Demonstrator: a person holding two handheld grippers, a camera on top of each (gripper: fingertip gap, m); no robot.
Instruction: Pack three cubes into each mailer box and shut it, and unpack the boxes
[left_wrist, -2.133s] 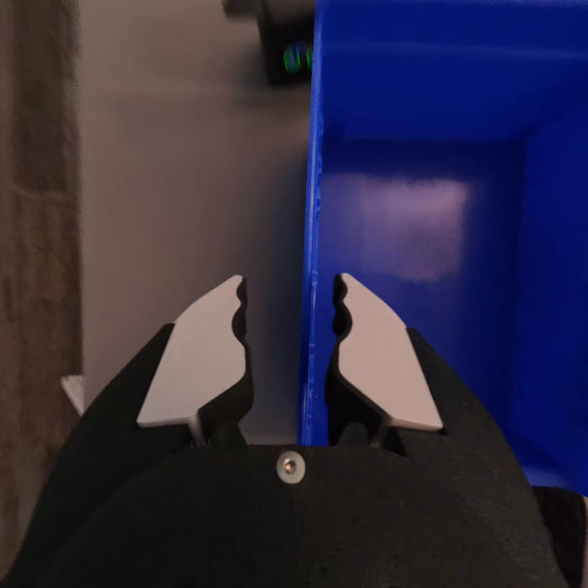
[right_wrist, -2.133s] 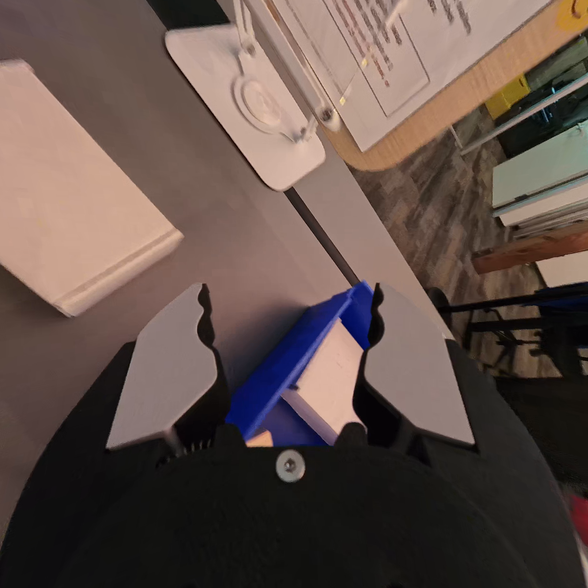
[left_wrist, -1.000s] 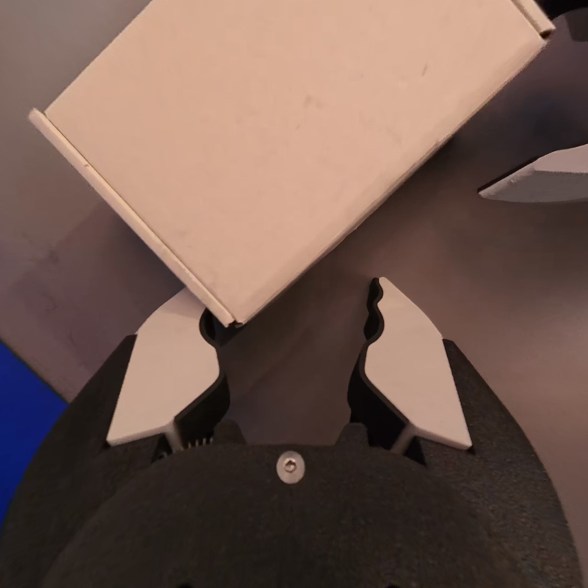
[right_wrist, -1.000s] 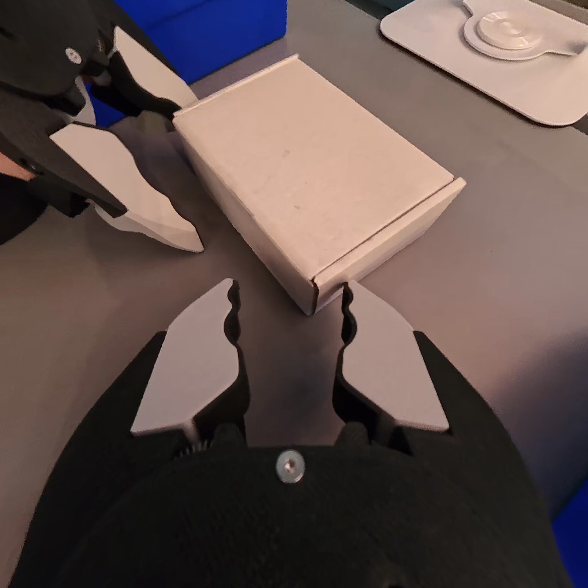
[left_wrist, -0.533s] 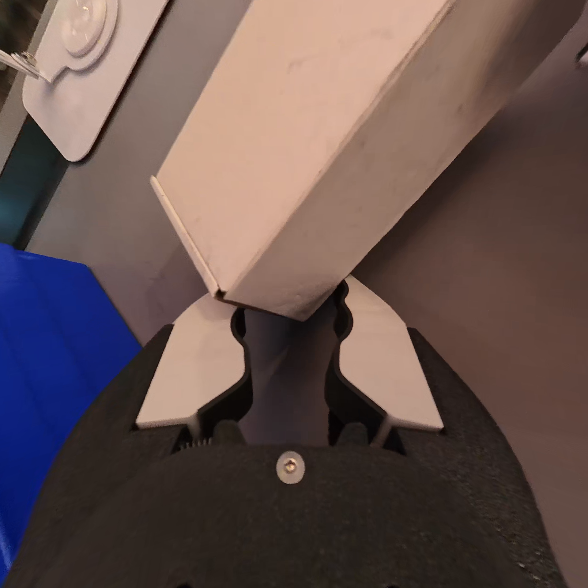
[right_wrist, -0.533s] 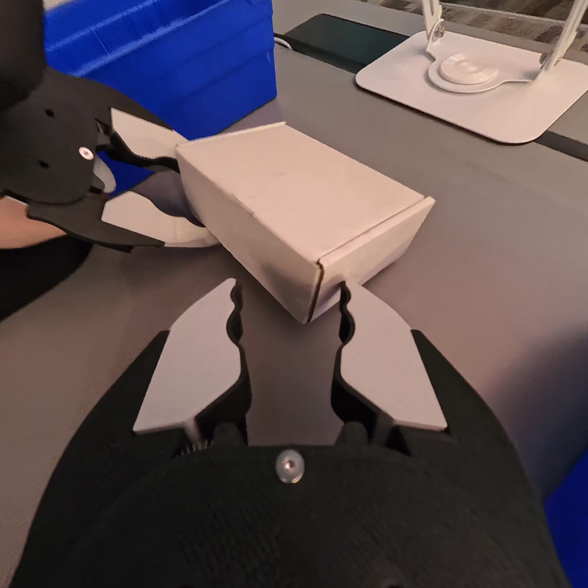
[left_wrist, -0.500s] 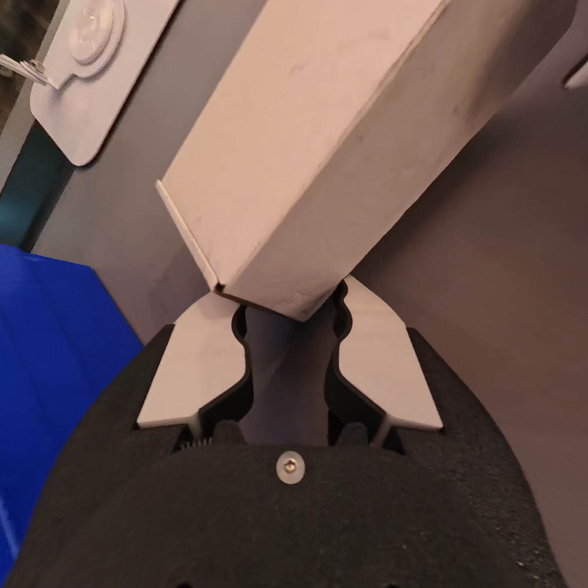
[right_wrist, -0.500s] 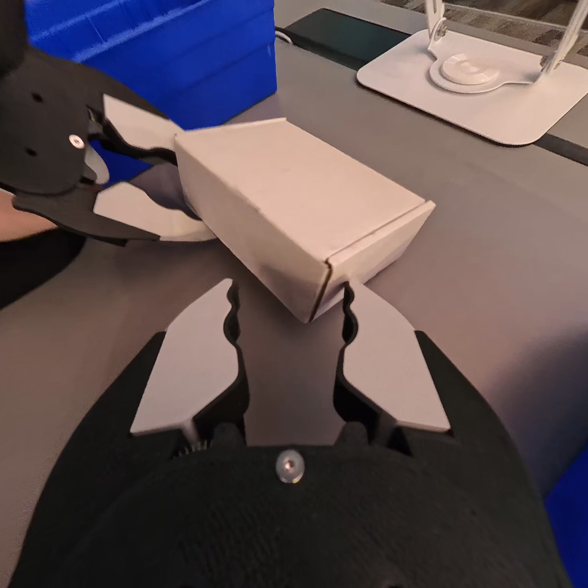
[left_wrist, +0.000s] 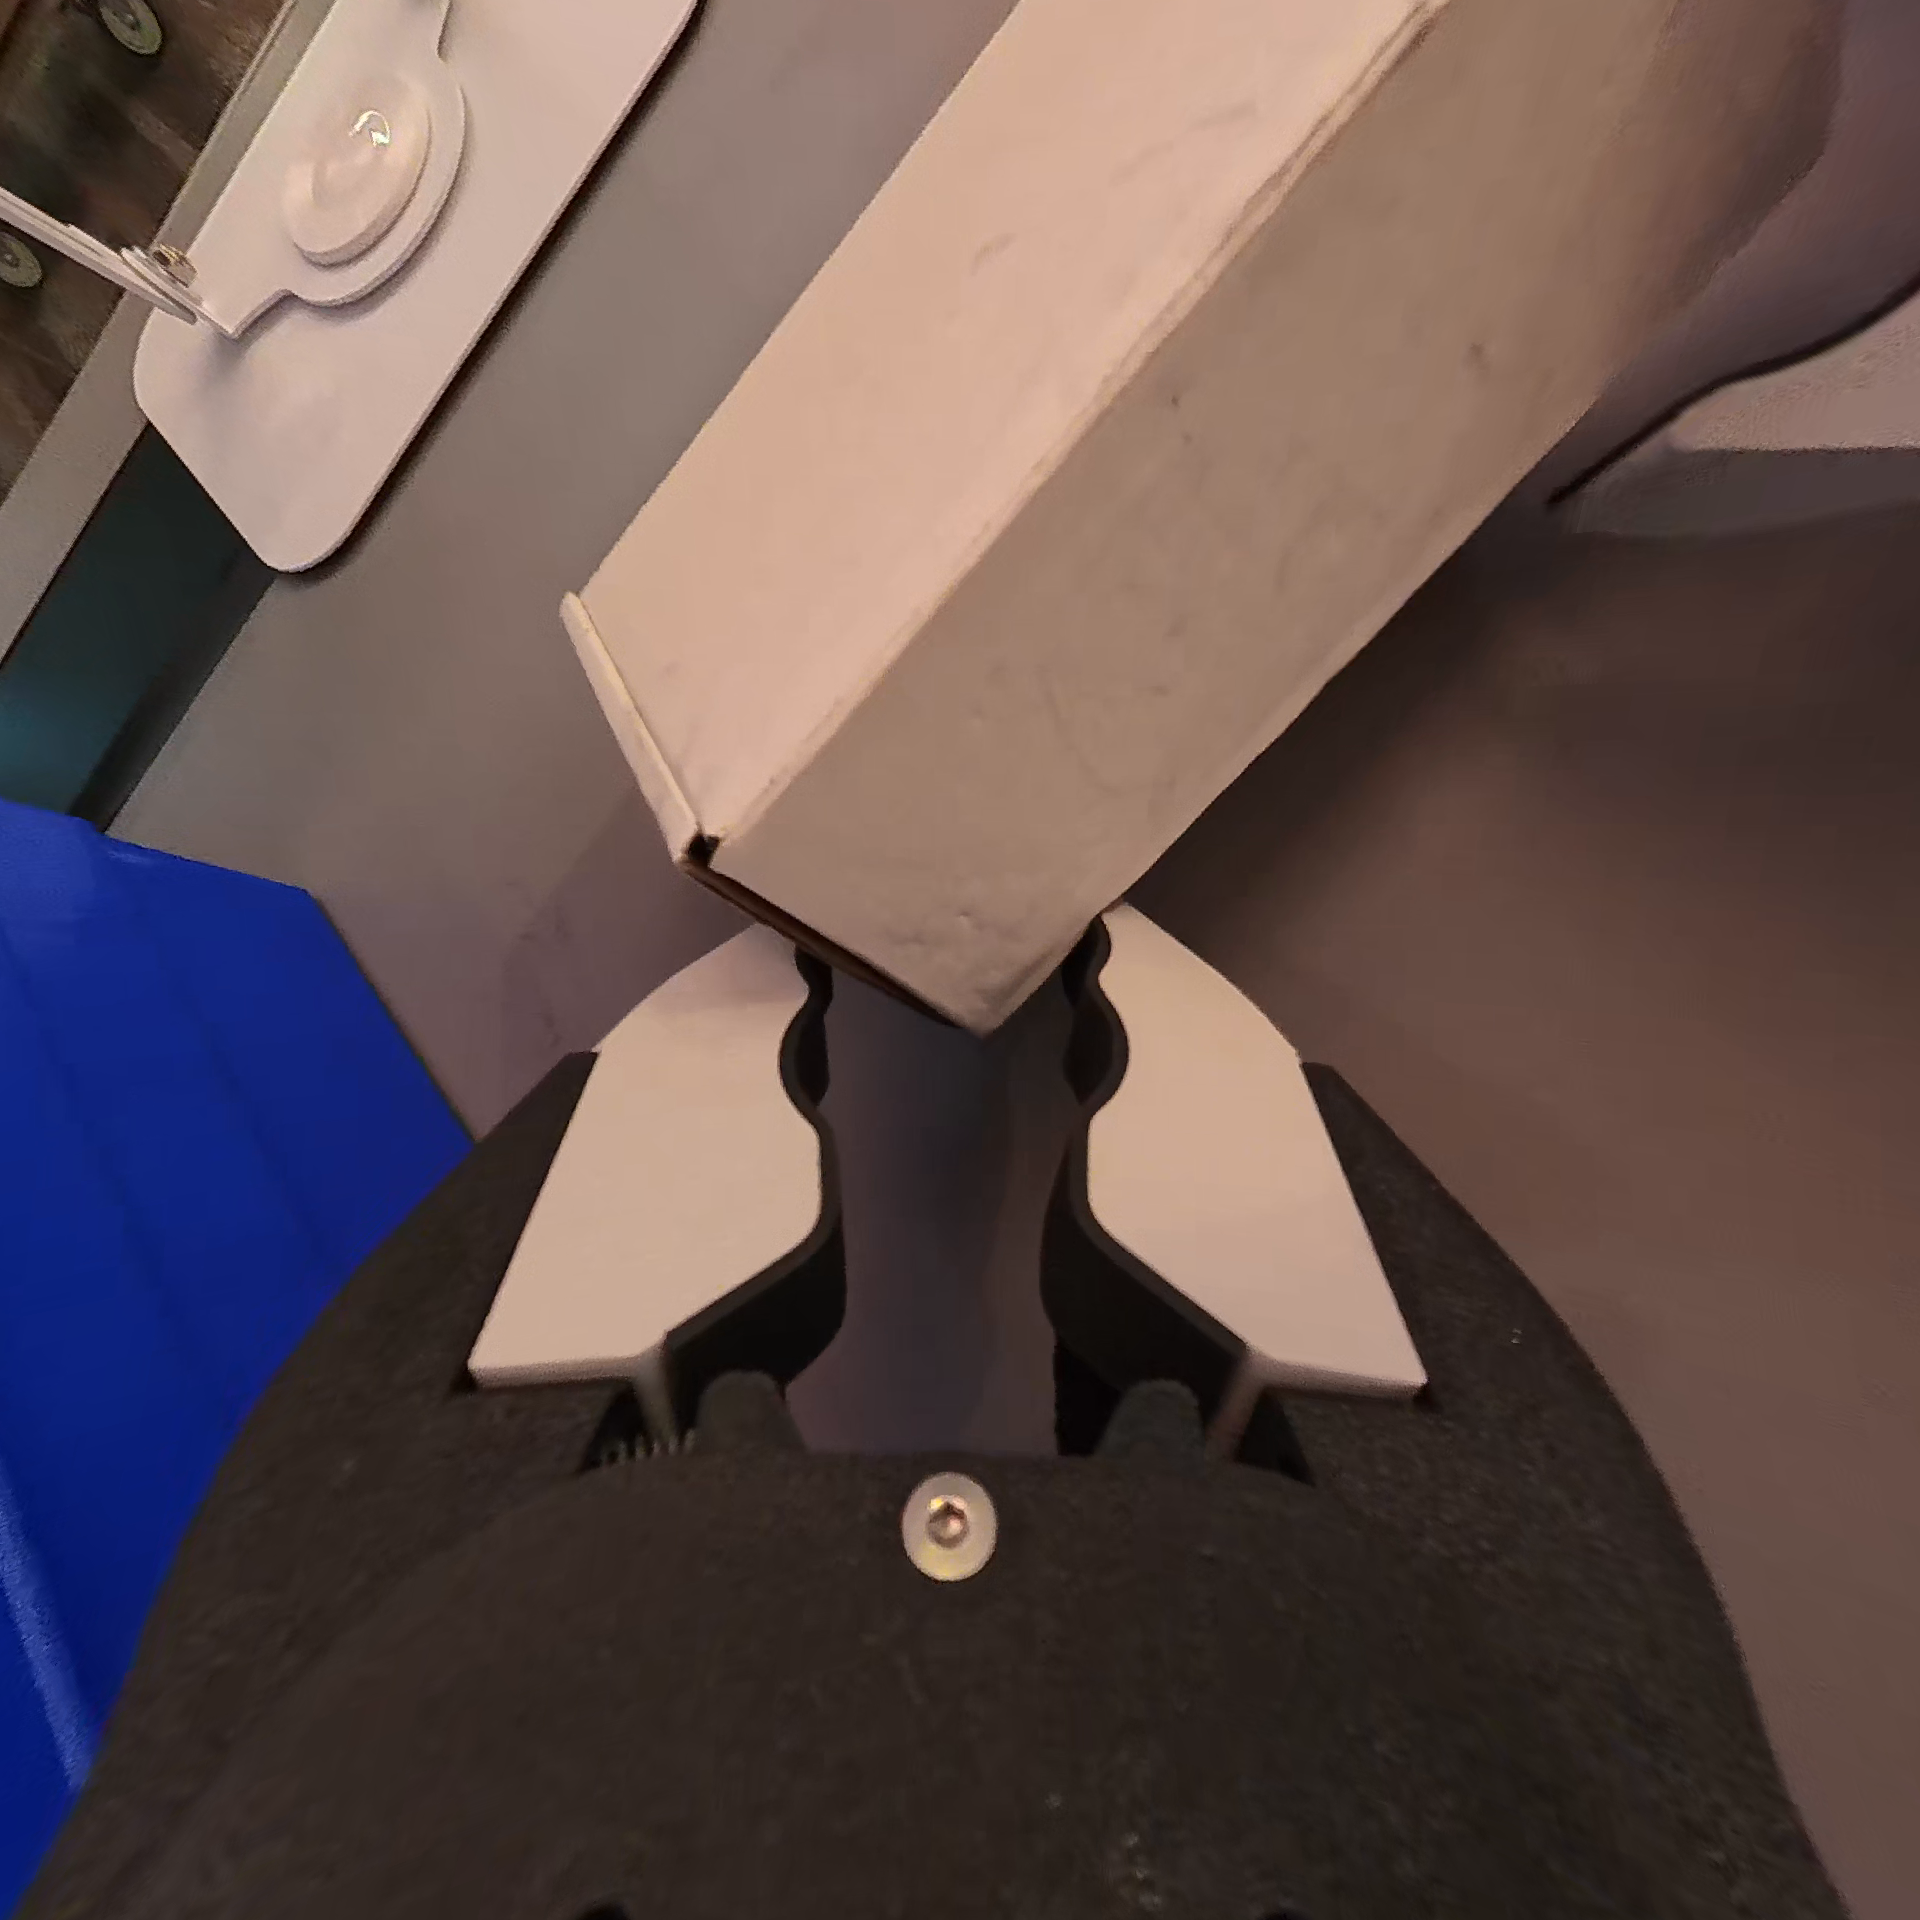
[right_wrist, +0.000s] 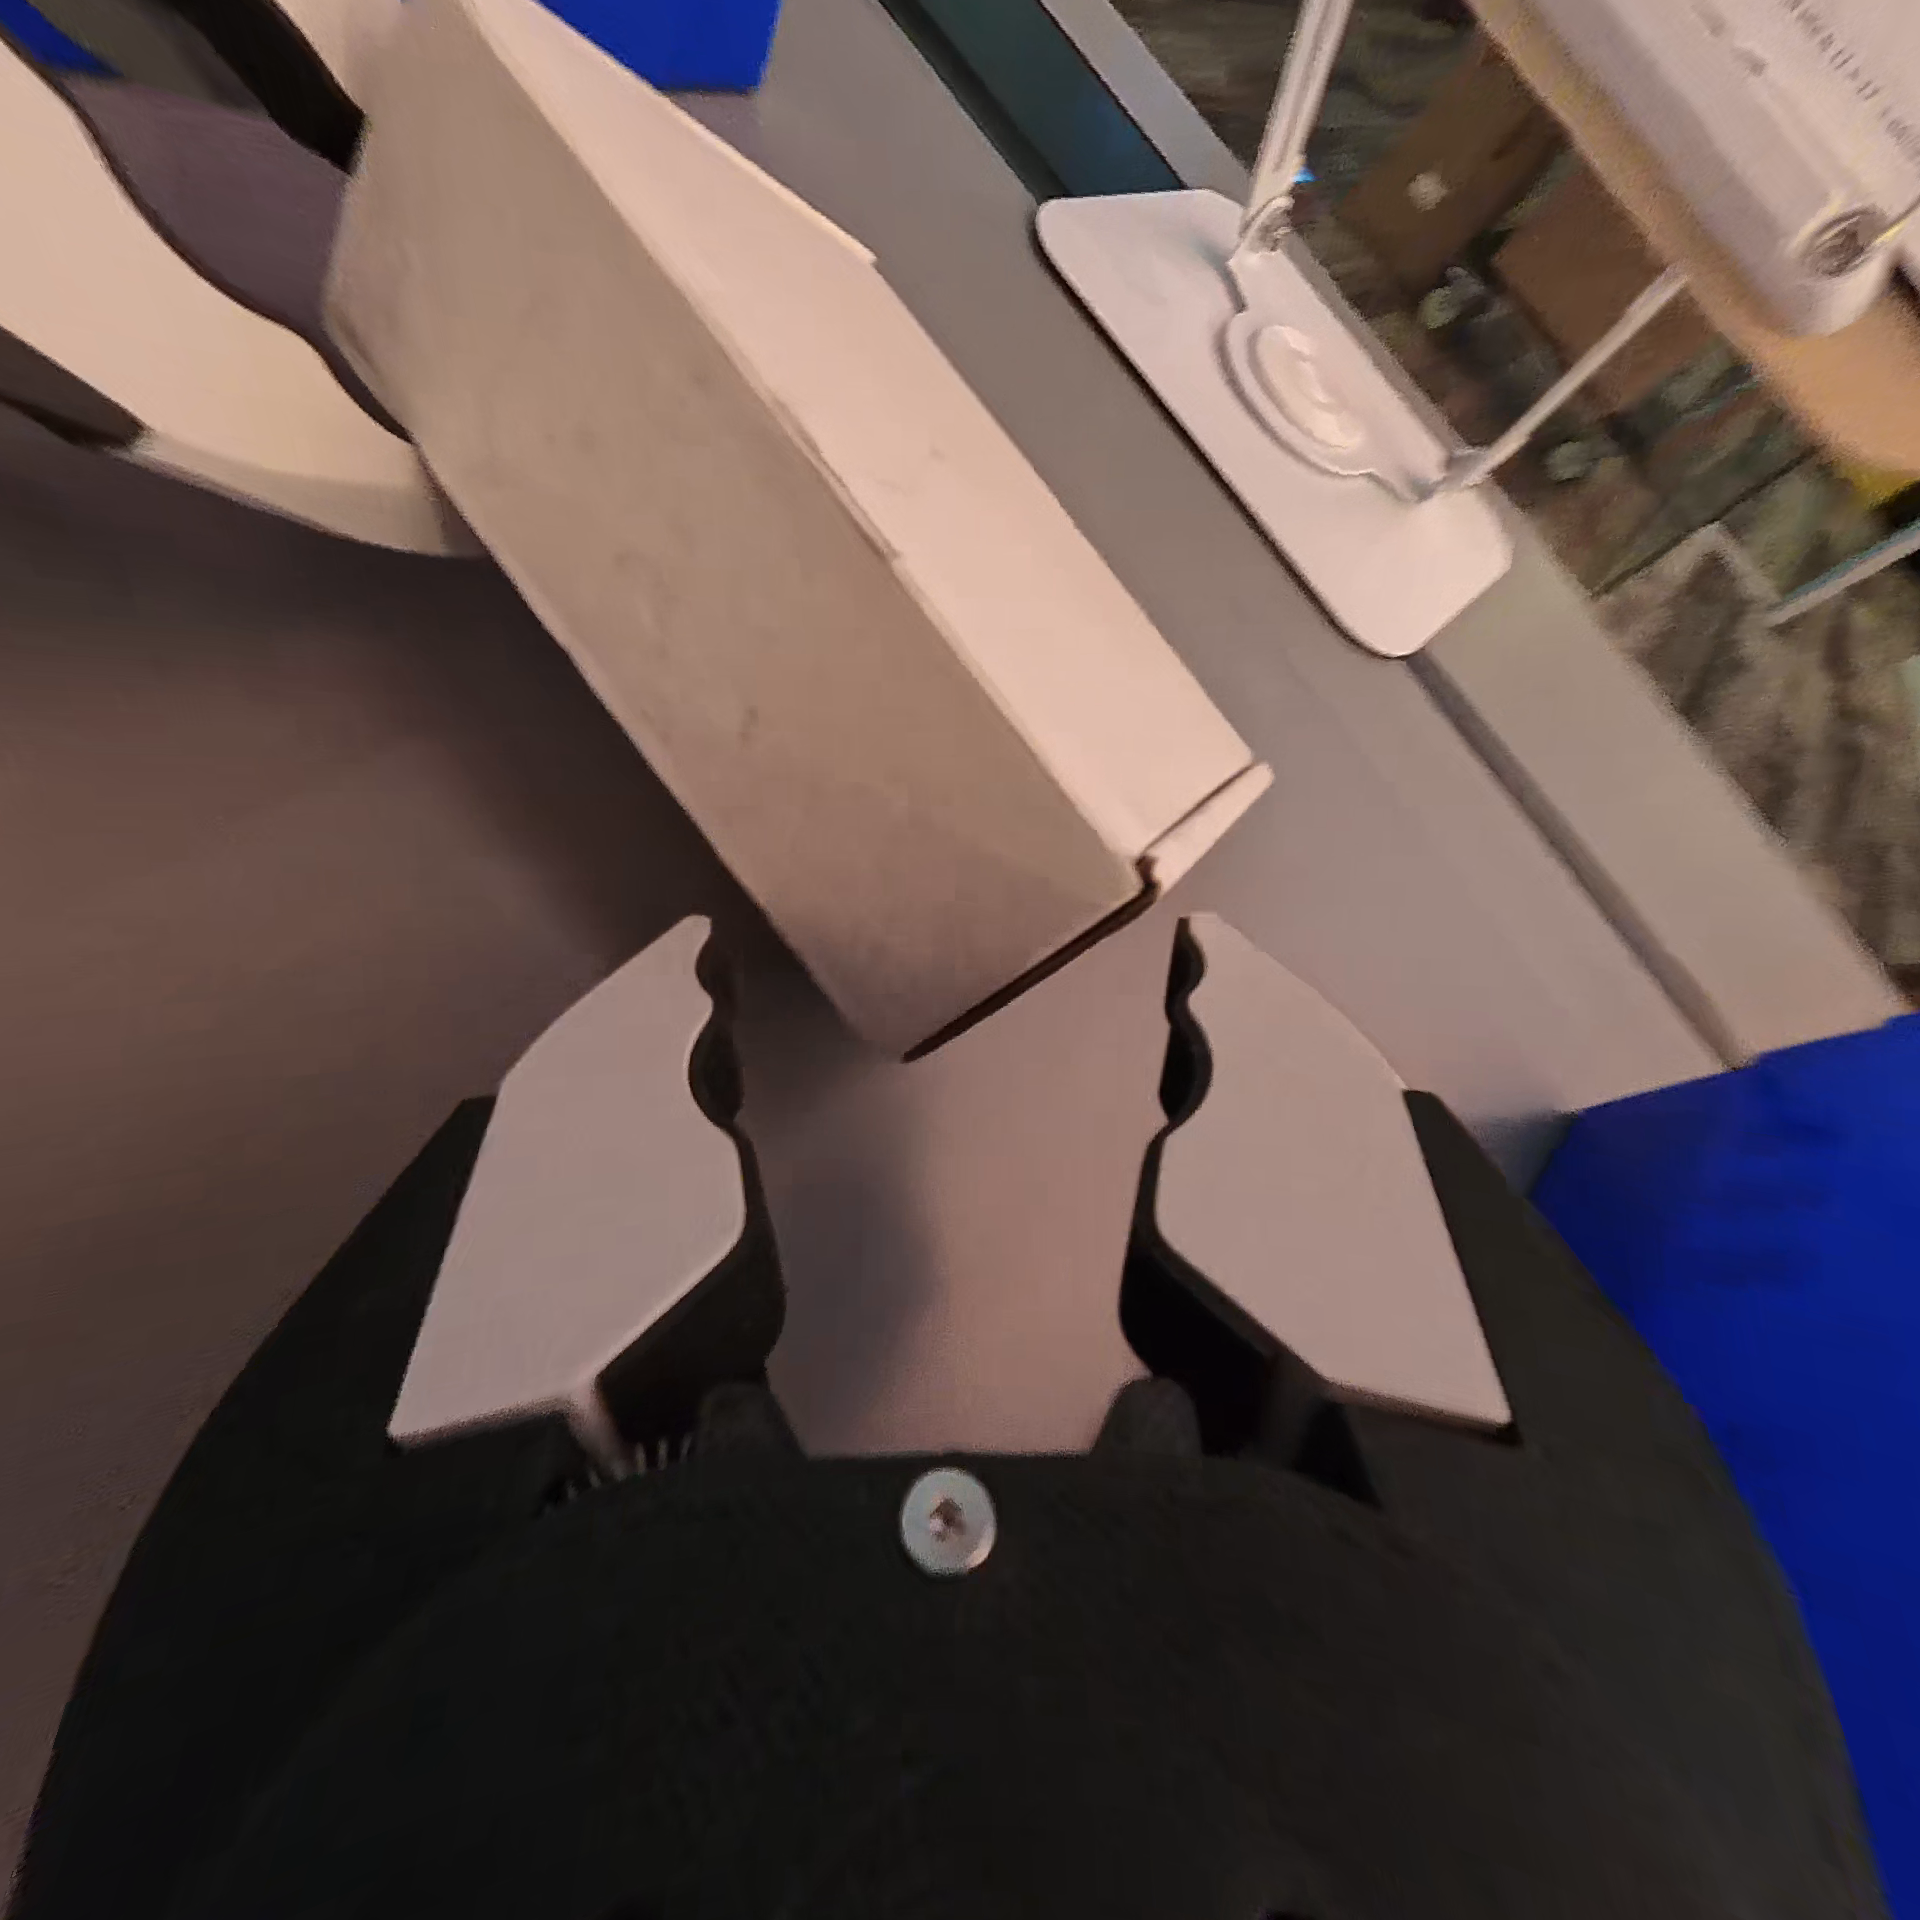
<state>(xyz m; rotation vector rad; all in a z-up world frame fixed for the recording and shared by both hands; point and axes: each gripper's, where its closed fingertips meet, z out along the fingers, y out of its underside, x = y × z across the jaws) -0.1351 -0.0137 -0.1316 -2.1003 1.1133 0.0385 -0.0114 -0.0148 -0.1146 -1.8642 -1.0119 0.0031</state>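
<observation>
One white mailer box (left_wrist: 1039, 499), shut, scuffed, tilted, left gripper (left_wrist: 945, 966) pinching corner

The mailer box (left_wrist: 1039, 499) is shut, its contents hidden from view.

Two seconds back your left gripper (left_wrist: 940, 961) straddled the blue bin's (left_wrist: 156, 1195) wall and your right gripper (right_wrist: 940, 971) hung over a second bin (right_wrist: 1745, 1247). Since then you brought both to the white mailer box (left_wrist: 1039, 468), which lay flat on the bench (left_wrist: 1558, 935) a second ago. You closed the left fingers (left_wrist: 665, 1164) on its near corner and tipped it up on edge. Your right fingers (right_wrist: 603, 1195) have spread wider around the opposite corner, and that view has swung toward the white stand base (right_wrist: 1278, 416).
</observation>
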